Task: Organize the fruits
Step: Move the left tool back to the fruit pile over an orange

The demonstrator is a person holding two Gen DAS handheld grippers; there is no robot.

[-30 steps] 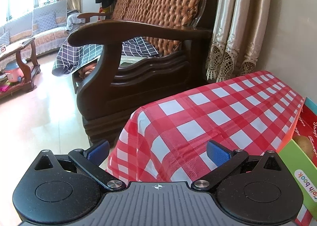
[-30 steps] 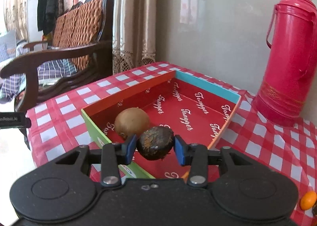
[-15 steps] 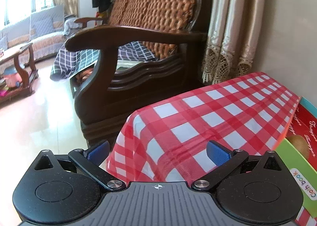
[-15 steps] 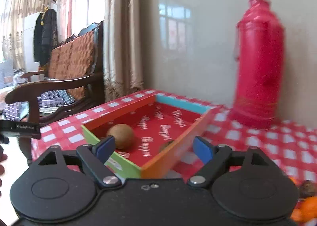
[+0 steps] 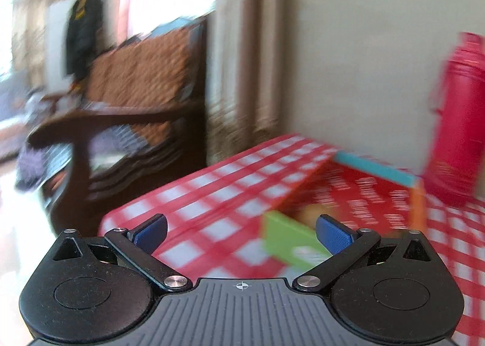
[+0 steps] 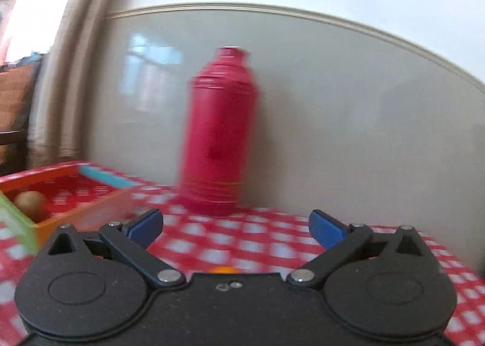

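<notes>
Both views are blurred by motion. A shallow cardboard tray (image 5: 376, 168) with a red printed floor and green, orange and blue walls lies on the checked tablecloth (image 5: 212, 203). A brown kiwi (image 6: 28, 201) sits in its near corner; the same kiwi (image 5: 309, 212) shows faintly in the left wrist view. My left gripper (image 5: 241, 229) is open and empty, facing the tray's green wall. My right gripper (image 6: 235, 226) has turned away from the tray (image 6: 91, 212); its jaws are opening, with nothing between them. A small orange fruit (image 6: 222, 269) peeks just above its body.
A tall red thermos (image 6: 219, 134) stands on the table against the beige wall (image 6: 348, 118), straight ahead of the right gripper; the thermos (image 5: 457, 121) is at the right of the left wrist view. A dark wooden sofa (image 5: 127, 121) and curtains (image 5: 242, 58) lie left of the table.
The right gripper let go of the dark round fruit over the tray, opened wide and swung right toward the thermos. The left gripper swung right, bringing the tray and thermos into view.
</notes>
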